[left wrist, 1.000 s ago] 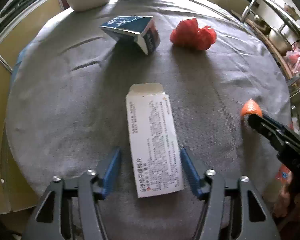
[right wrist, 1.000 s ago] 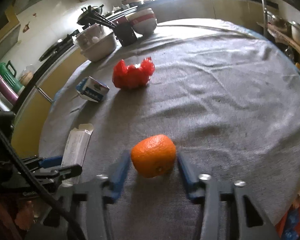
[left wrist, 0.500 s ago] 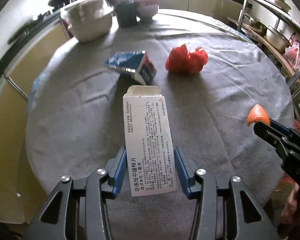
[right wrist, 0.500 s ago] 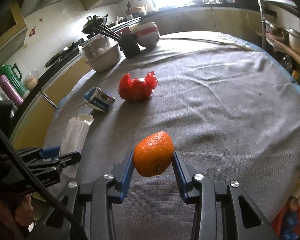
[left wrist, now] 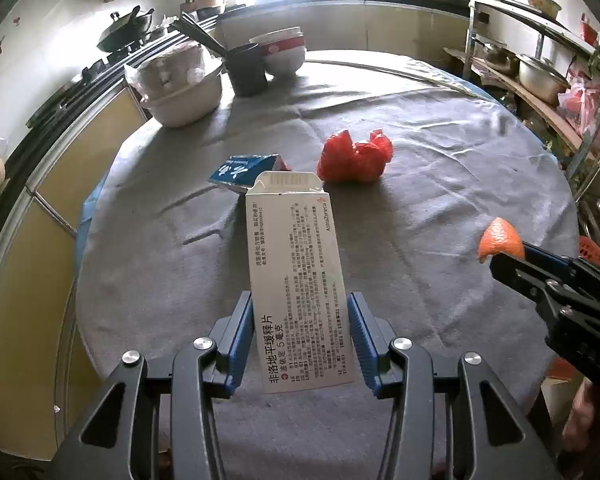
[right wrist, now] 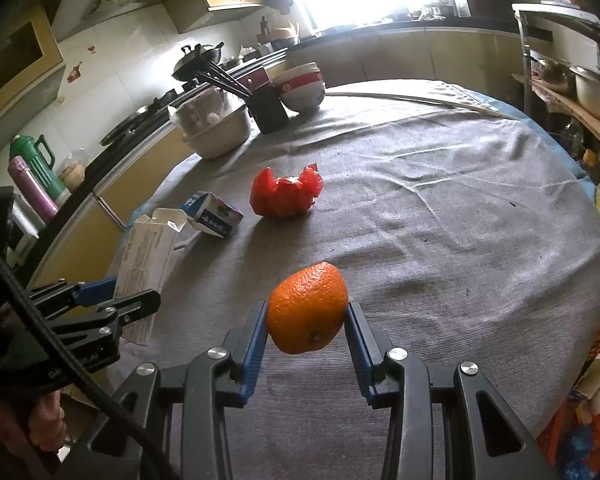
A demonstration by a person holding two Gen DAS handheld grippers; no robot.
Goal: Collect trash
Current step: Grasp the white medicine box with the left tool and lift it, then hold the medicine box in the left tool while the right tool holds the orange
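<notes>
Left wrist view: left gripper [left wrist: 300, 336] clamps the white carton [left wrist: 298, 276] by one end, so it could pivot loose. Right gripper [right wrist: 306, 334] pinches the orange [right wrist: 307, 307]; roundness invites slipping

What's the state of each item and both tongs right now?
Left tongs: shut on white medicine box.
White medicine box: end flap open, held clear of the table.
Right tongs: shut on orange.
Orange: whole, held off the cloth.
Blue carton: lying on its side, crushed.
Red plastic bag: crumpled, on the cloth.
</notes>
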